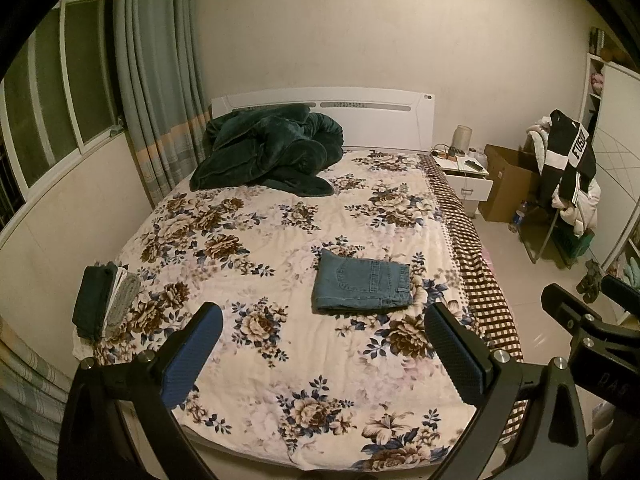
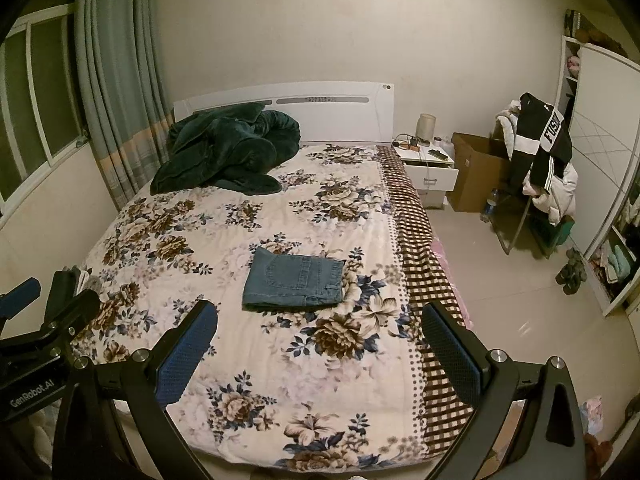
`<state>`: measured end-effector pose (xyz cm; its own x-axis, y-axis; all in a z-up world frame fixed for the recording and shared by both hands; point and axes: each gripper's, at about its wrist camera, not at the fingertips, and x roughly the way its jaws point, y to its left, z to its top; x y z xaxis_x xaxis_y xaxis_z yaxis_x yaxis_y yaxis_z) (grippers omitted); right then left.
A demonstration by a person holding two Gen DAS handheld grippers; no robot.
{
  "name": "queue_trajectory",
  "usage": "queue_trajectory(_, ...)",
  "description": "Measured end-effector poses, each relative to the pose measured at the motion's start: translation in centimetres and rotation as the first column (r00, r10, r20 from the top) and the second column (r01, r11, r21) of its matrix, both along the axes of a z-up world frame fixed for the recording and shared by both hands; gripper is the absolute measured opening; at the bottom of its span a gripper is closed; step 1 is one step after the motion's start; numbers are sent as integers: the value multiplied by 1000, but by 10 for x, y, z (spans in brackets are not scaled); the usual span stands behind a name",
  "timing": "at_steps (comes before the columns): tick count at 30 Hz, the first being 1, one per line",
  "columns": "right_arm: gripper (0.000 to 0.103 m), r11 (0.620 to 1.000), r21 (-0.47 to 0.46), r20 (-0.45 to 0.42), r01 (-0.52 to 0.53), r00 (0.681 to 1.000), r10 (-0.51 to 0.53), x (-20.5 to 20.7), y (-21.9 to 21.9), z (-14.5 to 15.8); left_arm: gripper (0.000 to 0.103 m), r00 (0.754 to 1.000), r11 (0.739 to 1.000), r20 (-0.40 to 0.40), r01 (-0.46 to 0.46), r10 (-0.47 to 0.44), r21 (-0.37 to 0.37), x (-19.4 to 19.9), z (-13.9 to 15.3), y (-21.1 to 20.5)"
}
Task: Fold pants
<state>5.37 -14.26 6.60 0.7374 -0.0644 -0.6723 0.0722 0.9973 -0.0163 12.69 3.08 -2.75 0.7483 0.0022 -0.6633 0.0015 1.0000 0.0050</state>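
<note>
Folded jeans lay flat on the floral bedspread, mid-bed. Left tool and right tool both hovered nearer the foot, jaws spread wide, empty, well apart from the jeans.

We read white capitals "FUSIO" – cut off after that – on white band of black jacket draped over chair, right of bed. Same band in right wrist view shows only "FUSI". "GenRobot.AI" – white print – on black body of left gripper, at bed's near-left corner. Faint embossed letters on right gripper body, perhaps "DAS" – we cannot read them surely.
</note>
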Motion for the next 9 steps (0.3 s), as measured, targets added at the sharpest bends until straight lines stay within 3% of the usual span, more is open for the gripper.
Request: queue_trajectory(9, 103, 1000, 8, -6, 0, 1000, 0, 0, 3, -1, 103, 1000, 1000, 13, -1, 1, 1, -2, 8, -3)
